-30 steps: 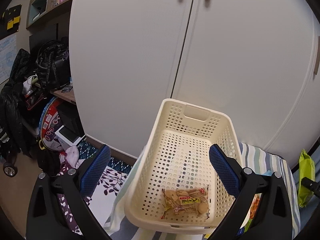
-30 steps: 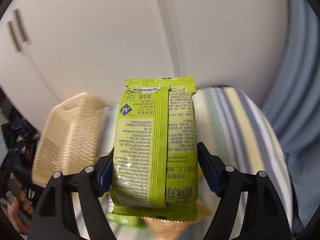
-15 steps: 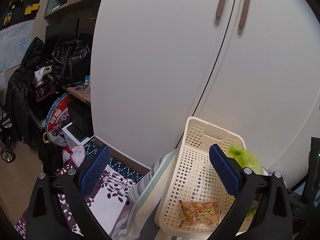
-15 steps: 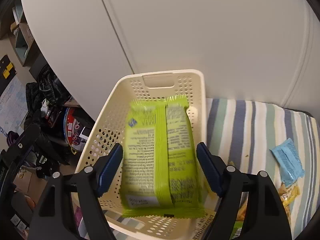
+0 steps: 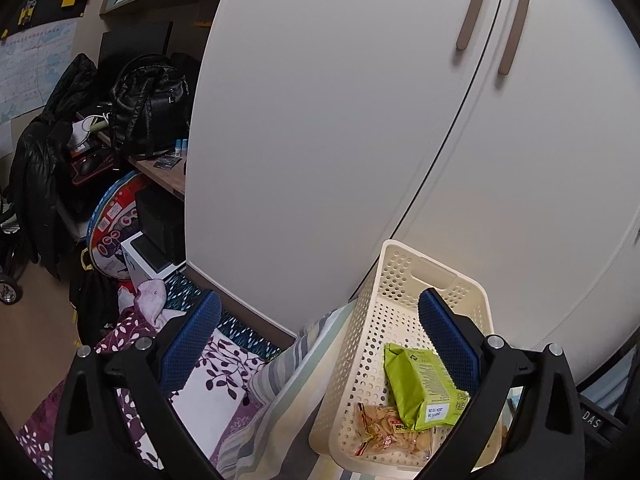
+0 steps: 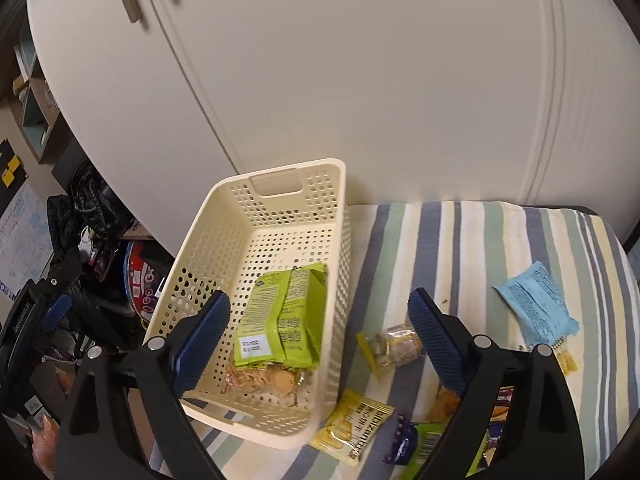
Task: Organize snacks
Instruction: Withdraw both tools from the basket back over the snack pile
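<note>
Both tongs are spread wide and hold nothing: the left tongs (image 5: 318, 340) hang off to the basket's side, the right tongs (image 6: 320, 338) above it, and the green packet (image 6: 282, 318) lies inside the cream basket (image 6: 344, 248) on top of the cracker pack (image 6: 264, 380). The basket sits at the edge of the striped cloth (image 6: 460, 240), so if you bump its wall it could slide off. The loose snacks under your right tongs, the yellow packet (image 6: 354, 426) and clear-wrapped snack (image 6: 394, 348), are thin and flat; I'd expect a shallow pinch to slip.

Ahead of me stands a white wardrobe (image 5: 360, 140) with two brown handles (image 5: 468, 8). Far left, a wooden shelf (image 5: 160, 166) bears a black bag (image 5: 150, 108); brown floor (image 5: 36, 332) lies below.
</note>
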Demonstrator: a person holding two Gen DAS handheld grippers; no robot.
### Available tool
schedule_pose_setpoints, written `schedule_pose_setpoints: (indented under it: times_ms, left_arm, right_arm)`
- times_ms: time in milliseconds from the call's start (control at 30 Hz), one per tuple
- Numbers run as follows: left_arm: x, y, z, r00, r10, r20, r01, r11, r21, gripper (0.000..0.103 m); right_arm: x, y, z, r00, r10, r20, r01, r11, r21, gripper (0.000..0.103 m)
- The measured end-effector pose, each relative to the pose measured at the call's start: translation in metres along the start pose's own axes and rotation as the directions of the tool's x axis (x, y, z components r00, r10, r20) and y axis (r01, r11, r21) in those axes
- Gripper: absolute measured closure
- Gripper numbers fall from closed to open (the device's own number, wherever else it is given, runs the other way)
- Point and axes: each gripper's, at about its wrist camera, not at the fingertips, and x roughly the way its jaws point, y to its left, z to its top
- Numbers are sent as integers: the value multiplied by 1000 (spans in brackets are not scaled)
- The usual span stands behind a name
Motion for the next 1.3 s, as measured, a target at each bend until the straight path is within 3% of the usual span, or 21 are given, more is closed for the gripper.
schedule_pose_setpoints:
  times_ms: [133, 233, 400, 633, 767, 1033, 1300]
  left_arm:
    - [-9, -11, 0, 999, -30, 17, 30, 999, 21, 3]
    - [-17, -20, 0, 997, -74, 25, 74, 997, 26, 3]
    - [-29, -40, -2, 993, -104, 51, 99, 992, 80, 3]
    - [-57, -64, -6, 984, -153, 93, 140, 981, 137, 3]
    - [-73, -77, -9, 977, -180, 117, 159, 973, 169, 3]
    - [-92, -94, -15, 965, -227, 134, 195, 957, 215, 3]
    - [-97, -111, -30, 973, -215, 81, 186, 944, 274, 3]
  right_arm:
    - [-24, -30, -13, 999, -42, 22, 41, 999, 5, 9]
    - [-40, -57, -29, 992, -124, 28, 124, 992, 5, 9]
    - [-66, -105, -59, 986, -164, 22, 161, 983, 91, 9]
    - [-84, -133, -95, 977, -215, 7, 213, 971, 106, 8]
    - [-80, -144, -111, 965, -260, -44, 263, 961, 86, 6]
    - [-68, -170, -151, 985, -73, -159, 117, 949, 292, 6]
    - [-20, -175, -141, 962, -129, -241, 210, 914, 347, 6]
